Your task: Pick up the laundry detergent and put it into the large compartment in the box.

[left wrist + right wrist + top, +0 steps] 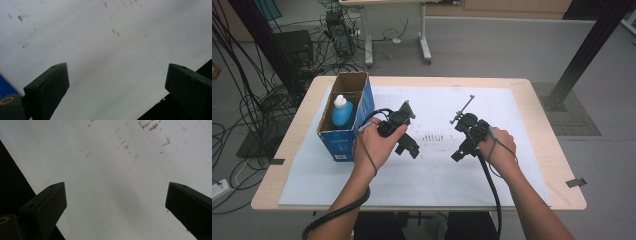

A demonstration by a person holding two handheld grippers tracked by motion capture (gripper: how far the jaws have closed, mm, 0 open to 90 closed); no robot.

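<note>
Both my grippers rest low over the white paper sheet point(437, 165) that covers the wooden table. My left gripper point(404, 135) sits just right of the open blue cardboard box point(343, 137); my right gripper point(467, 140) lies well apart from the box, farther right. The jaws of each stand wide apart with nothing between them, bare stained paper showing in both gripper views.

The nearest thing to work on is the blue plastic bottle with a white cap point(342, 111), standing upright inside the box, close to my left hand point(374, 145).

The risks, as I judge them: the box walls rise around the bottle, so reaching in at a slant could catch a jaw on the cardboard rim and drag or tip the whole box. The cap is narrow and the body rounded, so a pinch too high may slip. My left cable point(362, 150) trails beside the box and could snag its corner.
</note>
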